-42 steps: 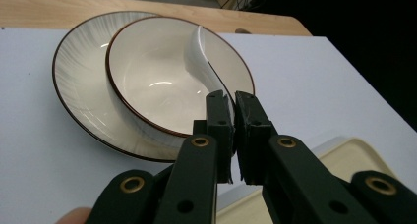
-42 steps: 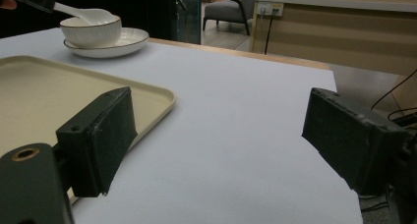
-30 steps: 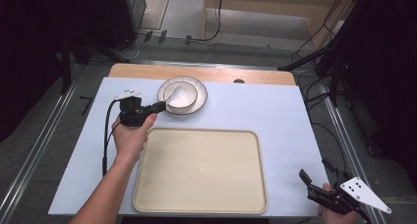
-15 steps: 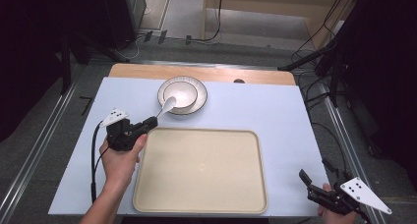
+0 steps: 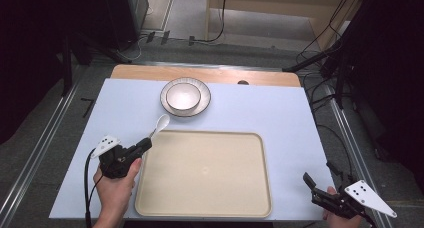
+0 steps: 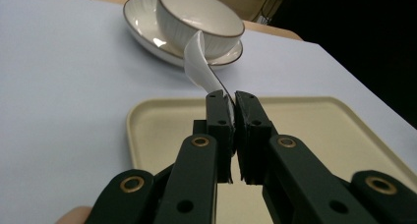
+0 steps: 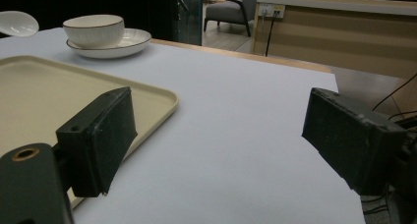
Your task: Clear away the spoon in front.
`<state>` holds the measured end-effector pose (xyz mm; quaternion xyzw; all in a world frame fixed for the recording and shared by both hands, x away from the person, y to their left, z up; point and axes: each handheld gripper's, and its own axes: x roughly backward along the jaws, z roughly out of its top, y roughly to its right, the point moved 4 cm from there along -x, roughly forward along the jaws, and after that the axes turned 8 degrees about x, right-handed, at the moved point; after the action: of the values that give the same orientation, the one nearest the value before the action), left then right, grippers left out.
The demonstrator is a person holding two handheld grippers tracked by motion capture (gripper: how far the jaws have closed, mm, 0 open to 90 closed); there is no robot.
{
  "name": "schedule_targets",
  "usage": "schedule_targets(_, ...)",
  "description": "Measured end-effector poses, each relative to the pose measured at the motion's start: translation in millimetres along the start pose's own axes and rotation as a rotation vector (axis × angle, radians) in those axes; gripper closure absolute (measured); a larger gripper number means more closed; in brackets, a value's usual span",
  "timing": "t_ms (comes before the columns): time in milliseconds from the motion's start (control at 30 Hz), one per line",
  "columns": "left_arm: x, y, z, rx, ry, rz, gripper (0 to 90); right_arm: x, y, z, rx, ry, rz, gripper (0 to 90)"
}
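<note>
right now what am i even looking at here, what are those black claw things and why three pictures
A person sits at a table holding a hand-held clamp tool in each hand. One picture looks down from above; the other two come from cameras riding on each tool, looking along its black jaws. On the table lie a cream tray and a bowl on a plate. The left gripper pinches a white spoon by its handle. The right gripper is open, holding nothing.
</note>
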<state>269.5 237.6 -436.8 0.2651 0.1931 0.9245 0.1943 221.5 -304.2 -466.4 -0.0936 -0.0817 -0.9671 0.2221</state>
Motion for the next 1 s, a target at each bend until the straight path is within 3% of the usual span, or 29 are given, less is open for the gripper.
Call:
schedule_targets(300, 3.1, -7.7, -20.8, 0.018, -0.001, 0.016, 86.9, -0.2, -1.5, 1.3, 0.003, 0.003, 0.005, 13.3)
schedule_targets(700, -4.6, -13.4, -29.4, 0.033, -0.044, 0.043, 86.8, 1.0, -1.7, 1.4, 0.007, 0.004, 0.001, 13.3)
schedule_targets(867, -6.8, -13.2, -31.3, 0.001, -0.06, 0.072, 86.4, 1.0, -2.3, 1.3, 0.005, 0.003, 0.003, 13.3)
schedule_targets(1000, -11.2, -17.3, -34.5, 0.02, -0.104, 0.092, 71.3, 1.5, -2.2, 1.3, 0.005, 0.001, 0.002, 13.3)
